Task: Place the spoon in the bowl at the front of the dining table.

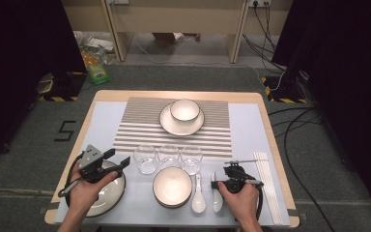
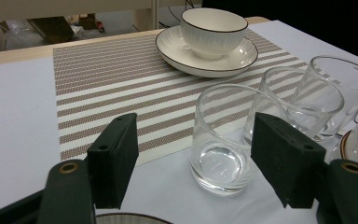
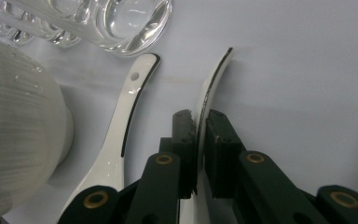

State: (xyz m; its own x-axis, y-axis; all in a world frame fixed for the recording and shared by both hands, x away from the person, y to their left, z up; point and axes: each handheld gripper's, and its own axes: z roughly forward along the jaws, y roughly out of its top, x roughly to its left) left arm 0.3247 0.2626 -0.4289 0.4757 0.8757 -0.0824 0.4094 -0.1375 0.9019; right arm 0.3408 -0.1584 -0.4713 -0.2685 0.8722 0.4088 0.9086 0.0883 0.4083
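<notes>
The right claw (image 3: pixel 198 140) is clenched on the handle of the right-hand spoon (image 3: pixel 212 81), which lies on the bench (image 1: pixel 241 130) beside its twin (image 1: pixel 198 195); lifting seems yet to come. The left claw (image 2: pixel 193 161) hovers released over the near plate (image 1: pixel 108 193), facing the glasses (image 1: pixel 168 157).

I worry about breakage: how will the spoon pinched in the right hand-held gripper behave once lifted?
The spoon looks like glazed ceramic, so probably stiff, slippery and brittle if dropped. The right hand-held gripper pinches its thin edge, so it may pivot or slip. The other spoon lies close by and could get nudged.
</notes>
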